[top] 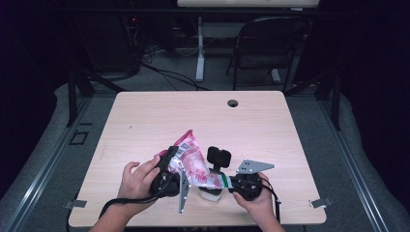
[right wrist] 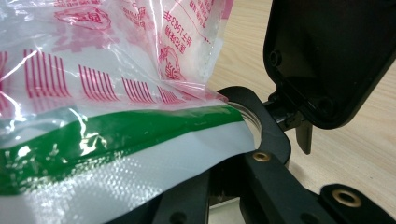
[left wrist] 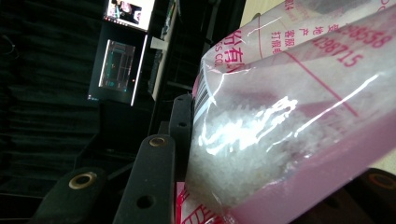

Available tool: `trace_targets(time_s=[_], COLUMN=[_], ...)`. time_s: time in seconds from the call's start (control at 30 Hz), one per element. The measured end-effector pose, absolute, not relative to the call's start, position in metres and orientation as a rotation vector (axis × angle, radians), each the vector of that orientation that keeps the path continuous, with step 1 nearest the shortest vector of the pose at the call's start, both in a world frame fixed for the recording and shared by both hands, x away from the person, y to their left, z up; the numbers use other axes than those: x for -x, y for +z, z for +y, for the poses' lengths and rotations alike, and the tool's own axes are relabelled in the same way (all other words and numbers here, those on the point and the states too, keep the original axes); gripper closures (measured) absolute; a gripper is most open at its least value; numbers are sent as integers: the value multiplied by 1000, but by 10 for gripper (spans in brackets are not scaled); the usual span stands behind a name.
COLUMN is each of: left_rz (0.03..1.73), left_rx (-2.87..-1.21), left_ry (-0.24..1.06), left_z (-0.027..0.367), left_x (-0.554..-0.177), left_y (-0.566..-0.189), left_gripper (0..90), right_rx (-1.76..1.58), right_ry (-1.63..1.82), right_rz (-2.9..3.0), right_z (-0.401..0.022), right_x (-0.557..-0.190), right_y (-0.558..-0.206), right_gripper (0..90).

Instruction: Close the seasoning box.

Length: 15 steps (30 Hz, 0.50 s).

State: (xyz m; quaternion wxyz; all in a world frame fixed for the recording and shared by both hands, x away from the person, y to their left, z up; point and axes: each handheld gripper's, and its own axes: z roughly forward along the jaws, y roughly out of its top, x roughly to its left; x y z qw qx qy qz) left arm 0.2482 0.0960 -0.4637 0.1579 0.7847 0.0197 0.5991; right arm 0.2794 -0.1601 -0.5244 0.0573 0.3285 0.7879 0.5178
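Plastic, shiny and crinkly, makes up the bag (top: 193, 164) that both grippers hold over the near part of the wooden table (top: 203, 116). The bag is see-through with pink print and pink stripes, and one end has a green band and a white strip with a tiny woven look. In the left gripper view the bag (left wrist: 289, 126) bulges with small white grains that look like rice, and light shines off its smooth skin.

The left gripper (top: 167, 171) is black and chunky, and its jaws are squeezed onto the pink end of the bag. The person's left hand (top: 138, 179) wraps around it. The right gripper (top: 232, 182) is pinched tight on the green and white end of the bag (right wrist: 93, 154), with the flat edge caught between its jaws. The right hand (top: 258, 198) holds it from below.

Under the bag sits a round container (top: 211, 193) with a white body. In the right gripper view its rim (right wrist: 252, 123) looks like shiny metal, ringed in black. Its black lid (right wrist: 331, 60) stands flipped up on a hinge. The lid is smooth hard plastic with rounded corners.
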Motion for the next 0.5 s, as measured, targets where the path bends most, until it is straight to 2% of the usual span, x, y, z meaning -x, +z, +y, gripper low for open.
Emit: trace_targets(time_s=[0.5], left_rz=[56], left_rx=[-2240], left_ry=[1712], left_z=[95], left_x=[-248], left_y=[-463], left_gripper=[722], right_rx=[-1003], right_ry=[1567], right_rz=[2386], right_z=[-159], right_x=[-279], right_y=[-525], right_gripper=[900])
